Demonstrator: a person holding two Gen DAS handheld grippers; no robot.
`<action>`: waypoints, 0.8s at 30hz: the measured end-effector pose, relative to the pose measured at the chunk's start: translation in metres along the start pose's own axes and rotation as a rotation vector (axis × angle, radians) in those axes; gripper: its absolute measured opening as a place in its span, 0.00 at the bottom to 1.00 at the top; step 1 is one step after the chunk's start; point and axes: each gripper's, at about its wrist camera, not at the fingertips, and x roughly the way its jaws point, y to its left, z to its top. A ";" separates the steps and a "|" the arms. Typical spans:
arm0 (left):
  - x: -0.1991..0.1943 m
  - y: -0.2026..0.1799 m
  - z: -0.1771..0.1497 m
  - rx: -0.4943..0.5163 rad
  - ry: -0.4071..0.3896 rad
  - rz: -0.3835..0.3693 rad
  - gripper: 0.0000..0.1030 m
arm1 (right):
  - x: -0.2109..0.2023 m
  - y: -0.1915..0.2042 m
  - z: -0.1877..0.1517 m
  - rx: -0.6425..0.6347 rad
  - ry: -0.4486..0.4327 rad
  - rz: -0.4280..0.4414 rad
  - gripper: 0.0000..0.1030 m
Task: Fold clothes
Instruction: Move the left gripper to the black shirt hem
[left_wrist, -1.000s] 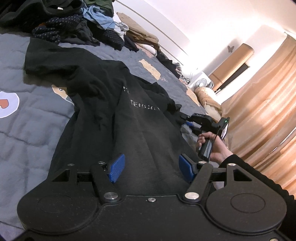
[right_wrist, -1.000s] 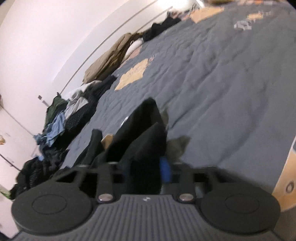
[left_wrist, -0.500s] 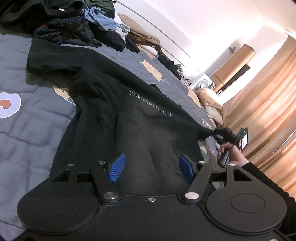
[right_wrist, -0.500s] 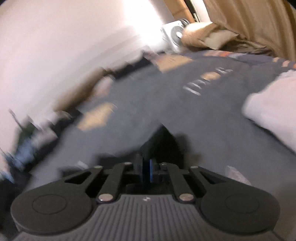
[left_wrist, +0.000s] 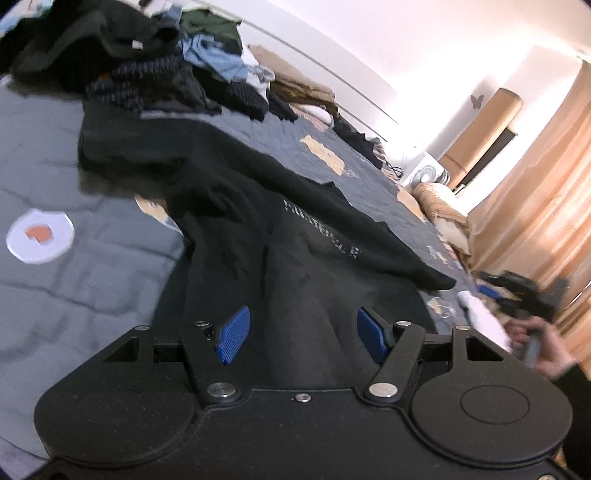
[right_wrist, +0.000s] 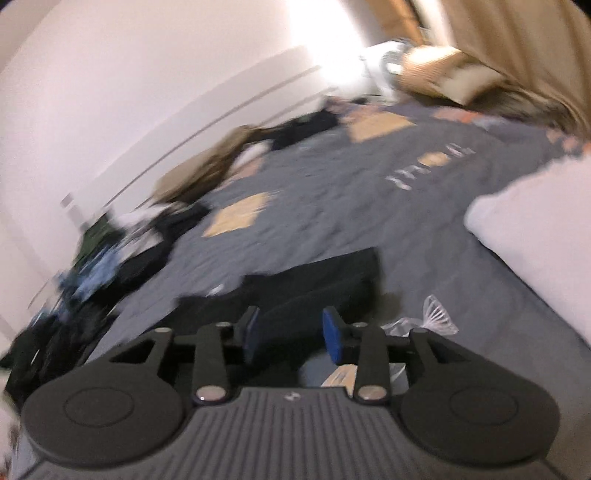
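A black T-shirt (left_wrist: 258, 221) with pale lettering lies spread on the grey quilt (left_wrist: 92, 280). My left gripper (left_wrist: 303, 338) hovers over the shirt's lower body, open, its blue pads wide apart and nothing pinched. The shirt's right sleeve (left_wrist: 424, 275) lies stretched out flat towards the bed's edge. In the left wrist view my right gripper (left_wrist: 517, 291) is a blur held by a hand (left_wrist: 546, 343), just past that sleeve's end. In the right wrist view my right gripper (right_wrist: 291, 332) has its jaws opening. The black sleeve (right_wrist: 325, 280) lies on the quilt below and ahead of them, and the pads are off it.
A heap of unfolded clothes (left_wrist: 155, 70) fills the far side of the bed. More garments (left_wrist: 303, 92) line the wall. A white pillow (right_wrist: 535, 229) sits to the right of my right gripper. A fan (left_wrist: 424, 177) and orange curtains (left_wrist: 535, 192) stand beyond the bed.
The right gripper pulled the sleeve out straight to the right, then its jaws parted and it drew back and up from the cloth. The left gripper stayed open over the shirt.
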 end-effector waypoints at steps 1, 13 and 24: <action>-0.002 -0.001 0.000 0.008 -0.003 0.004 0.62 | -0.014 0.009 -0.005 -0.022 0.008 0.025 0.39; -0.033 -0.018 -0.024 0.216 0.021 0.112 0.62 | -0.138 0.095 -0.133 -0.417 0.053 0.003 0.45; -0.068 0.044 -0.043 0.055 0.094 0.224 0.62 | -0.164 0.045 -0.169 -0.295 0.088 -0.083 0.45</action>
